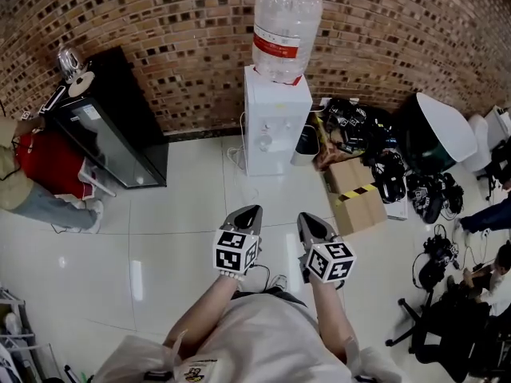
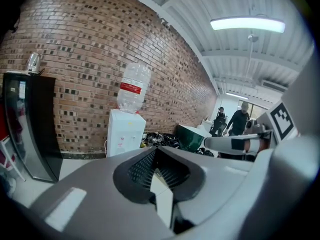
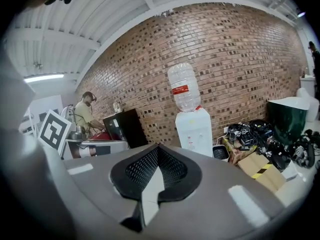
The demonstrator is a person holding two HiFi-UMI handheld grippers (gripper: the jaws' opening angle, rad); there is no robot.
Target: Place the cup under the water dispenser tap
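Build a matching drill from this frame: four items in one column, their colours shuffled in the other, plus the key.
Column A
1. water dispenser
2. cabinet
3. cardboard box
4. bottle

Column B
a. black
b. clear with a red label
c. white
d. brown with yellow-black striped tape

Pairs: 1-c, 2-a, 3-d, 4-b

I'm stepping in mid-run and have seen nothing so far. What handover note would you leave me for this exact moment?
Left tongs: shut, empty.
Right tongs: shut, empty.
Both are held side by side, pointing toward the water dispenser, which stands ahead against the brick wall.
Cup: not visible in any view.
Done: nothing yet.
Left: find the cup, grasp it, carry it to the dispenser and set it in place.
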